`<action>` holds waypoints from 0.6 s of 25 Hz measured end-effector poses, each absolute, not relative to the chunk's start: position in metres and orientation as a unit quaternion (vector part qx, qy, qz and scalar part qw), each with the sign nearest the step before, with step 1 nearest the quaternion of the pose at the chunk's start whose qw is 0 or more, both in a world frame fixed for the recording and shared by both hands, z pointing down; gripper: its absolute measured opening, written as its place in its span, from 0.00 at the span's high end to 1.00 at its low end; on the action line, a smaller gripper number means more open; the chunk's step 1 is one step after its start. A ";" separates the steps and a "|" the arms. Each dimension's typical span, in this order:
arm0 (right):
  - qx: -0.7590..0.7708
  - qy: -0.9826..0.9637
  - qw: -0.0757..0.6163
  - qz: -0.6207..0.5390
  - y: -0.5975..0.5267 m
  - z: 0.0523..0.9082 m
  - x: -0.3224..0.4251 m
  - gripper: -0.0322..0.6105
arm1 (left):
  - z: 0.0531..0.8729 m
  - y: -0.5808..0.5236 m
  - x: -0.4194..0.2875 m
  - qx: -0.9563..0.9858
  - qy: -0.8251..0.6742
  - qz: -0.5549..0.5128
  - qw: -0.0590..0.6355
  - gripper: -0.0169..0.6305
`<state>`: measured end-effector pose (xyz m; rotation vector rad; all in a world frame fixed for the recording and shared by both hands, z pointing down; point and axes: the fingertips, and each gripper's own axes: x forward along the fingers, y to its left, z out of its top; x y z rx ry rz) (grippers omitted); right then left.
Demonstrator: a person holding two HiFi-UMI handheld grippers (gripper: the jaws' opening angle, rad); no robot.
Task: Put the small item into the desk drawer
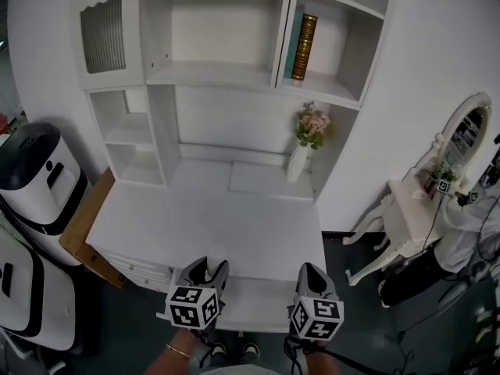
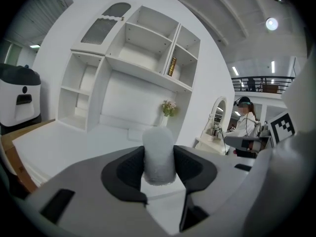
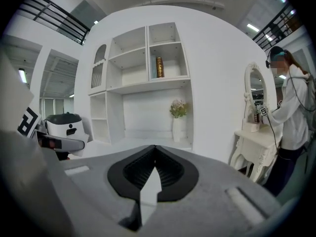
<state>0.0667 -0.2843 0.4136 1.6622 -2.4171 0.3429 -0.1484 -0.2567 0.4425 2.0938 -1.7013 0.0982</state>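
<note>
A small white fuzzy cylinder point(image 2: 158, 154) stands upright between the dark pads of my left gripper point(image 2: 159, 168), which is shut on it. In the head view the left gripper point(image 1: 208, 270) hovers at the front edge of the white desk point(image 1: 195, 225), and the cylinder is hidden there. The desk's drawers point(image 1: 144, 272) sit under the front left corner, closed as far as I can see. My right gripper point(image 1: 313, 278) hangs beside the left one, over the front right of the desk. Its pads point(image 3: 170, 169) meet at the tips with nothing between them.
A white hutch with shelves rises behind the desk, holding a gold book point(image 1: 305, 47). A white vase of flowers point(image 1: 301, 158) stands at the back right. A white-and-black machine point(image 1: 35, 174) and a wooden board point(image 1: 86, 225) are at left. A vanity table point(image 1: 406, 217) and a person point(image 1: 469, 225) are at right.
</note>
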 end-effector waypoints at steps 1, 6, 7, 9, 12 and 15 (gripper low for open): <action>0.558 -0.817 0.092 0.116 -0.286 0.413 0.066 0.94 | 0.443 -0.257 -0.149 0.754 -0.618 0.036 0.219 0.71; 0.551 -0.820 0.095 0.121 -0.286 0.417 0.068 0.94 | 0.446 -0.253 -0.147 0.748 -0.624 0.039 0.222 0.71; 0.550 -0.820 0.096 0.122 -0.285 0.418 0.068 0.94 | 0.447 -0.252 -0.146 0.748 -0.624 0.040 0.222 0.71; 0.551 -0.820 0.097 0.123 -0.283 0.419 0.071 0.94 | 0.448 -0.250 -0.146 0.747 -0.625 0.039 0.224 0.71; 0.556 -0.817 0.097 0.123 -0.281 0.420 0.076 0.94 | 0.450 -0.250 -0.144 0.747 -0.624 0.038 0.225 0.71; 0.567 -0.808 0.099 0.125 -0.278 0.423 0.088 0.94 | 0.454 -0.250 -0.136 0.753 -0.616 0.041 0.228 0.71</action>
